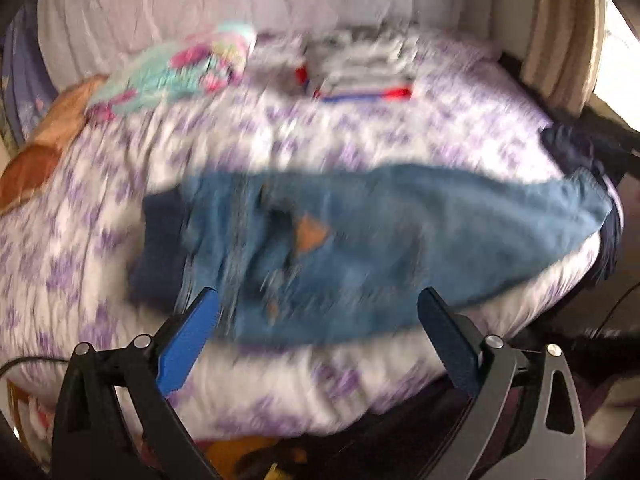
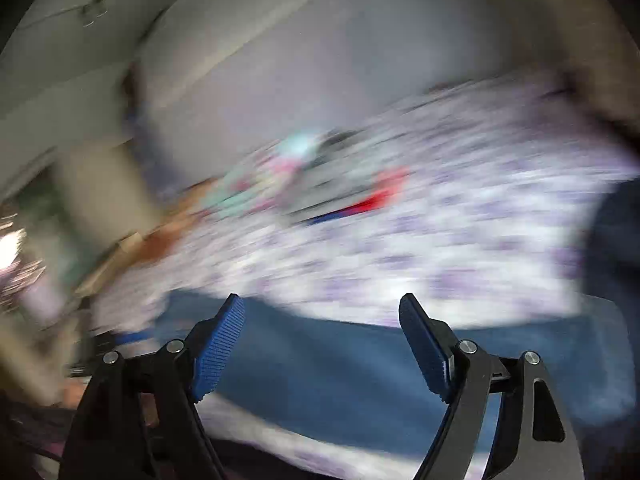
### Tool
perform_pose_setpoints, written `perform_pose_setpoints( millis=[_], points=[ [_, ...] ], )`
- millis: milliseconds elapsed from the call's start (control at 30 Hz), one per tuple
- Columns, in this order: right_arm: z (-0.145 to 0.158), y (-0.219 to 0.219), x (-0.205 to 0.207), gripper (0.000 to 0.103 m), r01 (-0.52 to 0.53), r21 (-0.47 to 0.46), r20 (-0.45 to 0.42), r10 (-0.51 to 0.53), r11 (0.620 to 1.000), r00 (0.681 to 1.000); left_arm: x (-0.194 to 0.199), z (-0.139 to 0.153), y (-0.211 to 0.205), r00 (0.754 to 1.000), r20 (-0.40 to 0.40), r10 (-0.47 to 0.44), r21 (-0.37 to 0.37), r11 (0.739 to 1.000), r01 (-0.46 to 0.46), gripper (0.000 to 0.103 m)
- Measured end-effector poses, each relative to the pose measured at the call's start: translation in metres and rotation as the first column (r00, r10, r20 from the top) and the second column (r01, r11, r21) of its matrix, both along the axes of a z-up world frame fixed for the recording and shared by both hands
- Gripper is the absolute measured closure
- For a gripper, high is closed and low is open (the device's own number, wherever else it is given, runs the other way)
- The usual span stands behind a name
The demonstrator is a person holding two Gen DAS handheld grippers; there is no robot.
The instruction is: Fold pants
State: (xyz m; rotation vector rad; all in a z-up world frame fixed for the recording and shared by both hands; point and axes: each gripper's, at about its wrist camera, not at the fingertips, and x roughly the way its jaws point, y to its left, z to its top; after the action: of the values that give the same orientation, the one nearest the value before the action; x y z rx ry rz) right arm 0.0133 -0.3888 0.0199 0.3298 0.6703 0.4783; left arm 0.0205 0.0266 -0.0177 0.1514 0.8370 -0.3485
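Blue jeans [image 1: 380, 240] lie flat across the near part of a bed with a white and purple sheet [image 1: 360, 136], their waist end with an orange patch toward the left. My left gripper [image 1: 318, 304] is open and empty, just above the jeans' near edge. In the right wrist view the jeans [image 2: 340, 368] show as a blue band under my right gripper [image 2: 322, 308], which is open and empty above them. Both views are blurred by motion.
A dark navy garment [image 1: 160, 252] lies under the jeans' left end. Folded grey clothes with a red and blue stripe [image 1: 360, 72] and a teal and pink item [image 1: 176, 72] sit at the back of the bed. Dark cloth [image 1: 568, 148] is at the right edge.
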Motion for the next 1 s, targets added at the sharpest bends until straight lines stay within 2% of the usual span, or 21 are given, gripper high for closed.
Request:
perform_pose_setpoints(
  millis=[67,100,133,167,200,267,300,333,367,400,433,500,600,700,733,800,867,900,933,967,1000],
  points=[
    [-0.015,0.046,0.061,0.029,-0.135,0.005,-0.095,0.135,0.991,0.986,0.012,-0.002,-0.015,1.000,0.007,0.000,-0.011,1.000,0.000,0.006],
    [-0.033,0.069,0.096,0.041,-0.181,0.006,-0.178,0.179,0.984,0.968,0.023,-0.013,-0.023,1.000,-0.015,0.010,0.002,1.000,-0.010,0.006],
    [-0.046,0.088,0.113,0.044,-0.200,0.001,-0.237,0.195,0.980,0.952,0.031,-0.026,-0.028,0.999,-0.045,0.024,0.027,0.999,-0.023,0.006],
    [-0.067,0.105,0.137,0.046,-0.233,-0.013,-0.328,0.216,0.972,0.920,0.037,-0.041,-0.030,0.996,-0.080,0.040,0.061,0.998,-0.035,0.005],
    [-0.079,0.111,0.146,0.058,-0.242,-0.020,-0.369,0.217,0.970,0.904,0.041,-0.061,-0.027,0.991,-0.118,0.064,0.085,0.995,-0.054,0.004],
    [-0.106,0.134,0.164,0.065,-0.318,-0.041,-0.460,0.265,0.947,0.847,0.032,-0.064,-0.024,0.996,-0.078,0.054,0.082,0.995,-0.047,0.004],
    [-0.111,0.141,0.165,0.073,-0.339,-0.067,-0.475,0.269,0.938,0.838,0.028,-0.064,-0.021,0.996,-0.072,0.049,0.085,0.995,-0.043,0.004],
    [-0.112,0.148,0.166,0.081,-0.358,-0.101,-0.463,0.275,0.928,0.842,0.026,-0.063,-0.017,0.996,-0.072,0.046,0.068,0.997,-0.041,0.004],
    [-0.106,0.153,0.164,0.084,-0.373,-0.133,-0.428,0.286,0.918,0.857,0.025,-0.063,-0.014,0.997,-0.072,0.041,0.055,0.998,-0.037,0.004],
    [-0.098,0.155,0.162,0.094,-0.372,-0.155,-0.383,0.292,0.915,0.876,0.025,-0.064,-0.012,0.997,-0.071,0.034,0.046,0.998,-0.031,0.004],
    [-0.096,0.154,0.163,0.095,-0.356,-0.180,-0.359,0.276,0.917,0.892,0.024,-0.064,-0.012,0.997,-0.068,0.031,0.049,0.998,-0.028,0.004],
    [-0.108,0.159,0.166,0.095,-0.353,-0.226,-0.365,0.257,0.908,0.895,0.023,-0.065,-0.013,0.998,-0.060,0.028,0.060,0.998,-0.024,0.004],
    [-0.108,0.169,0.164,0.093,-0.339,-0.305,-0.269,0.261,0.890,0.927,0.024,-0.066,-0.012,0.998,-0.057,0.017,0.058,0.998,-0.013,0.004],
    [-0.073,0.148,0.145,0.090,-0.200,-0.282,-0.109,0.175,0.938,0.978,0.023,-0.057,-0.012,0.999,-0.051,0.012,0.067,0.998,-0.008,0.005],
    [-0.057,0.138,0.131,0.090,-0.173,-0.227,-0.076,0.160,0.958,0.984,0.017,-0.049,-0.012,0.999,-0.032,0.008,0.065,0.998,-0.005,0.005],
    [-0.042,0.129,0.099,0.089,-0.201,-0.157,-0.066,0.192,0.967,0.979,0.005,-0.036,-0.010,1.000,-0.001,-0.015,0.040,0.999,0.015,0.005],
    [-0.049,0.130,0.062,0.086,-0.203,-0.179,-0.060,0.195,0.963,0.979,-0.002,-0.036,-0.010,1.000,0.006,-0.014,0.055,0.998,0.014,0.005],
    [-0.066,0.131,0.053,0.082,-0.189,-0.196,-0.087,0.175,0.962,0.981,0.003,-0.047,-0.008,1.000,-0.027,0.007,0.078,0.997,-0.005,0.005],
    [-0.094,0.130,0.055,0.083,-0.187,-0.214,-0.164,0.154,0.959,0.974,0.010,-0.062,-0.004,0.997,-0.074,0.013,0.068,0.998,-0.008,0.004],
    [-0.117,0.127,0.062,0.087,-0.190,-0.196,-0.215,0.147,0.962,0.965,0.010,-0.069,-0.005,0.998,-0.067,0.011,0.069,0.998,-0.006,0.004],
    [-0.125,0.114,0.062,0.100,-0.173,-0.130,-0.185,0.148,0.976,0.972,0.006,-0.070,-0.011,0.999,-0.033,0.009,0.106,0.994,-0.005,0.004]
  ],
)
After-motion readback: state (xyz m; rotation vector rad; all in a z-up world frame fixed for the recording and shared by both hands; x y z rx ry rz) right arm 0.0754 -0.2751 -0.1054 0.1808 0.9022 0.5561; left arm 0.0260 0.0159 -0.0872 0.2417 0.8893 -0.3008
